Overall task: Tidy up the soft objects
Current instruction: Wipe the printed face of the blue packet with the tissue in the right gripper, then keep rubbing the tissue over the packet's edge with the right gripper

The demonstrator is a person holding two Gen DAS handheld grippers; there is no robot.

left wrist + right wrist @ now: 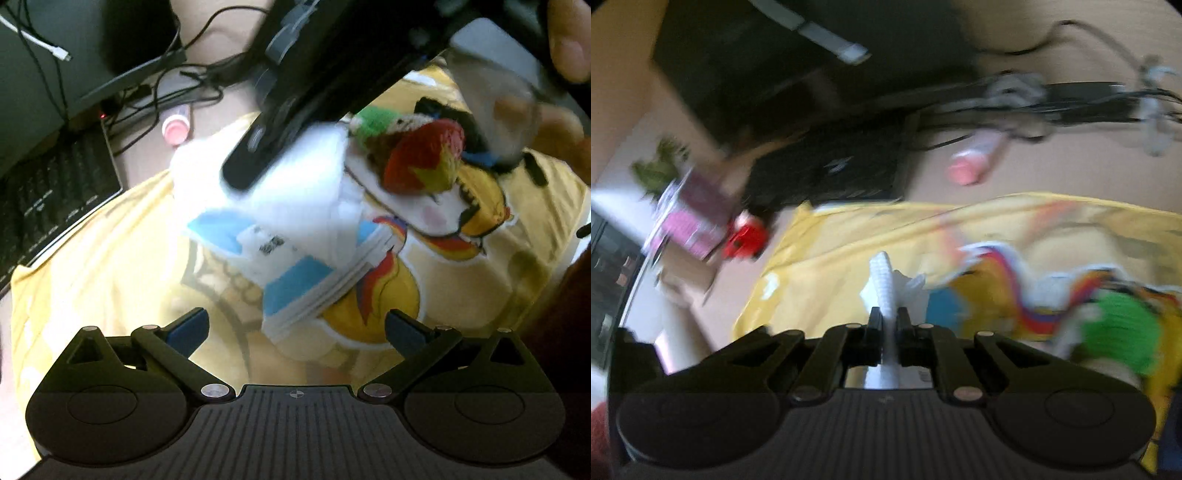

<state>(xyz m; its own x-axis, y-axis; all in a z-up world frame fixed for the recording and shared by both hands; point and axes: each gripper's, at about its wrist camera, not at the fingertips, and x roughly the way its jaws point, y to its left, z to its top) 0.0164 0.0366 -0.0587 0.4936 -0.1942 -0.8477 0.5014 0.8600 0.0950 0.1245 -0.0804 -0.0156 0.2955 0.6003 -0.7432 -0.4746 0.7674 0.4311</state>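
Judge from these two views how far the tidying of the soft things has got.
Nothing looks sorted yet. In hand: the right claw is shut on a white tissue pulled from the tissue pack. The left claw is open and empty. Left: the knitted toys still lie loose on the yellow cloth.

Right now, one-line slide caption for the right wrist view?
Right hand-held gripper shut on a white tissue above the yellow cartoon cloth.

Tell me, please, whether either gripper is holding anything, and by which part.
The right gripper is shut on a white tissue, pinched at a bunched edge above the tissue pack. The left gripper is open and holds nothing.
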